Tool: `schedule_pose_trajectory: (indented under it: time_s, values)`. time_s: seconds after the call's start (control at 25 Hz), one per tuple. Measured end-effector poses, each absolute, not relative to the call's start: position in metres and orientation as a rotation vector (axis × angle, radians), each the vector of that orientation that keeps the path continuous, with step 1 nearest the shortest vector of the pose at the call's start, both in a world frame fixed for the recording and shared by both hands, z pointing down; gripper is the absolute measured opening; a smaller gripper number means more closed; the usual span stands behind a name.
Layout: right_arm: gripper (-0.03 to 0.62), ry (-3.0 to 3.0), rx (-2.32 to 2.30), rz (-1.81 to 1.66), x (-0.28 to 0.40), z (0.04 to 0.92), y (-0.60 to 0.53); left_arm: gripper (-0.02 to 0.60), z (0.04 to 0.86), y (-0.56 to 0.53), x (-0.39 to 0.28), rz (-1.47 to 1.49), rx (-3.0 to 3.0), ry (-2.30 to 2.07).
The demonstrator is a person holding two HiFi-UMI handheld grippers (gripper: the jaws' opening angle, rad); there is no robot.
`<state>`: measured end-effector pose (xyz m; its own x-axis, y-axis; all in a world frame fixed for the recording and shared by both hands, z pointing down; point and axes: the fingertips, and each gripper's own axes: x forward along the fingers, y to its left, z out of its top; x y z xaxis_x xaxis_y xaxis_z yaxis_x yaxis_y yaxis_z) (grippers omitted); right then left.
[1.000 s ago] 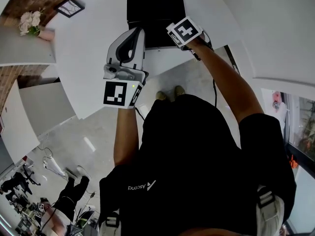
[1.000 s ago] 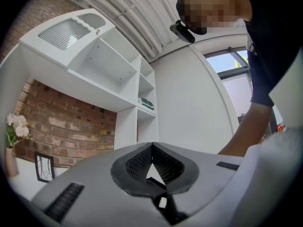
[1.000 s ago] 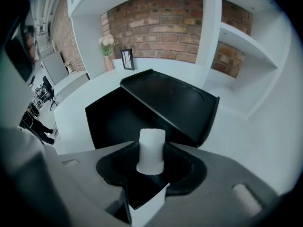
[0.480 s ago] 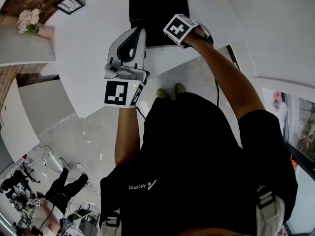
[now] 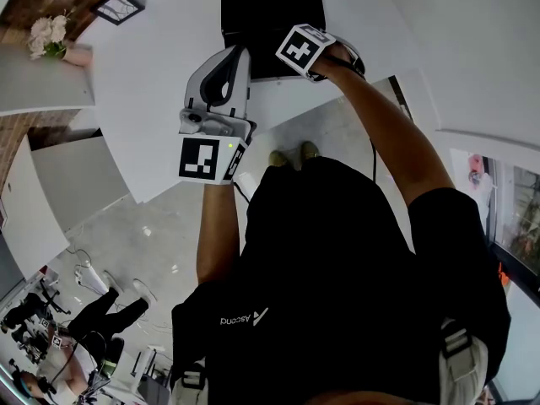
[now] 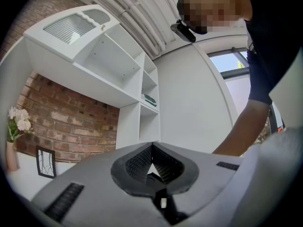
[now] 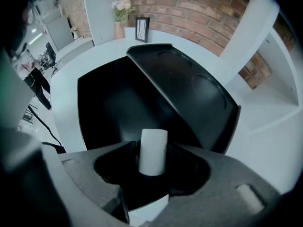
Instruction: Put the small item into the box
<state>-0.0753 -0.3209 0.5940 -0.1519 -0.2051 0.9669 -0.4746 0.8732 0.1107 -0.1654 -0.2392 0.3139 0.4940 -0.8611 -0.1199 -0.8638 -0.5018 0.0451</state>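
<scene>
While one black box (image 5: 253,24) sits on the white table (image 5: 152,91), the head view shows two grippers: the left gripper (image 5: 234,53) beside the box, the right gripper (image 5: 301,51) above it. Left gripper view: ribbed pads pressed together, empty. Right gripper view: the jaws, just opening, stand spread around one smooth white cylinder (image 7: 153,151) above the open box's glossy interior.

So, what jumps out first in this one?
A small white cylinder stands between the right gripper's jaws, which have just been opening, directly over the open black box on the white table. The left gripper, jaws together, points away toward a brick wall and white shelves.
</scene>
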Motion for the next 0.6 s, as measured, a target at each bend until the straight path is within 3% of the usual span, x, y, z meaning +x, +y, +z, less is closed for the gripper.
schedule_pose_trajectory:
  time_s: [0.6]
  values:
    - [0.222,-1.869,0.549,0.290,-0.080,0.565,-0.313,-0.002,0.316,-0.237,-0.159,0.178,-2.718,1.538]
